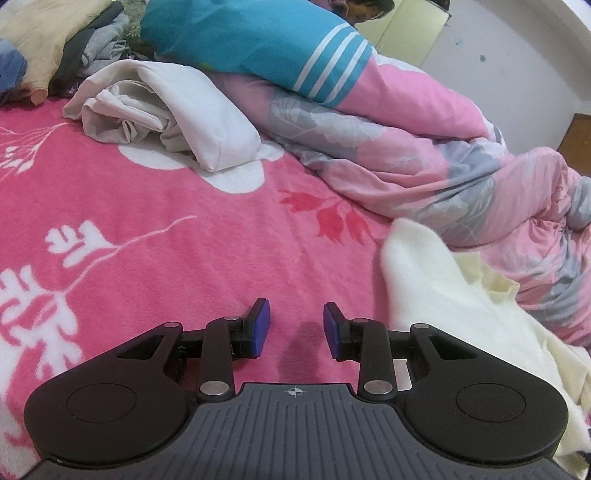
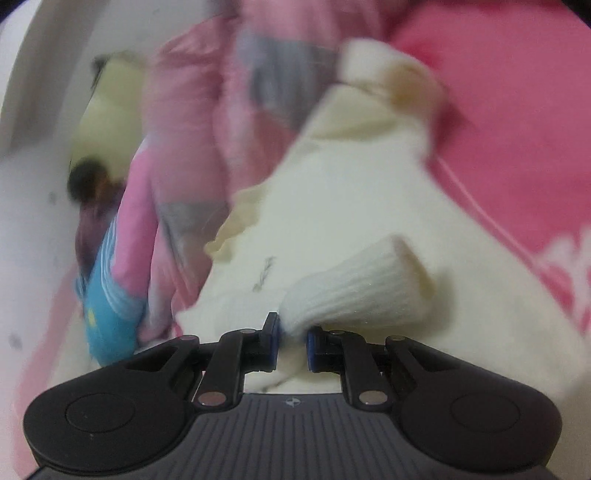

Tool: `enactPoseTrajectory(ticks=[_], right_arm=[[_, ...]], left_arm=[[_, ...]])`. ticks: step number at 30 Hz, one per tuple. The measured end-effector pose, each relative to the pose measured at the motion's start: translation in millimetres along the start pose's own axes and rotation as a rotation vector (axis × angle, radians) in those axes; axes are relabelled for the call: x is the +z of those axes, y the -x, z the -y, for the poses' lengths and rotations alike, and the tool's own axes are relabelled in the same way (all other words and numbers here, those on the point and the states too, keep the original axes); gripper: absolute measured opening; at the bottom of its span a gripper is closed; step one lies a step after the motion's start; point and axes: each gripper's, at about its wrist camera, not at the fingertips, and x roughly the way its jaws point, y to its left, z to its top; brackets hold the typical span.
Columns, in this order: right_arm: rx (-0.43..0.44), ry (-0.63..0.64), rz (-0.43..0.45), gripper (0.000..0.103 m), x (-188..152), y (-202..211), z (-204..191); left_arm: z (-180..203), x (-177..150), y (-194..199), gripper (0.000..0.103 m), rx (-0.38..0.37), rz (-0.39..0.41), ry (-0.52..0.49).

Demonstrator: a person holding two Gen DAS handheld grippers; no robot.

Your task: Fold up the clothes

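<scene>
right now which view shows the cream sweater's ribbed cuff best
The right wrist view: the ribbed cuff sits just beyond the right gripper, which pinches it. The left wrist view shows only the cream sweater at its right edge.

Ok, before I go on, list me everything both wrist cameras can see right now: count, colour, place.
cream sweater: one, cream-white, on the bed's right side; its ribbed cuff is pinched in the right hand-held gripper
white cloth: one, white, loosely bundled at the far side of the blanket
clothes pile: several pieces, beige, grey, dark, blue, far left corner
quilt: one, pink with grey flowers, bunched along the right
pillow: one, blue with white stripes, on the quilt
blanket: one, bright pink with white pattern, covering the bed
person: one, barely visible at the far edge
left hand-held gripper: open, empty, over the blanket
right hand-held gripper: shut on the cuff
</scene>
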Motion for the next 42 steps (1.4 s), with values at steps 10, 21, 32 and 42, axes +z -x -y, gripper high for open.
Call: enactPoseTrajectory(ticks=[10, 21, 32, 42], right_arm=[[0.029, -0.124, 0.032, 0.035, 3, -7, 14], [0.121, 0.296, -0.004, 0.018, 23, -48, -159], [0.419, 0.815, -0.492, 0.049, -157, -223, -463], [0.384, 1.056, -0.455, 0.063, -202, -220, -459]], left_arm=[[23, 14, 14, 0.032, -0.131, 0.019, -0.180], [24, -11, -3, 0.032, -0.105, -0.099, -0.109], [9, -17, 14, 0.032, -0.087, -0.053, 0.014], [9, -19, 13, 0.032, -0.085, -0.051, 0.032]])
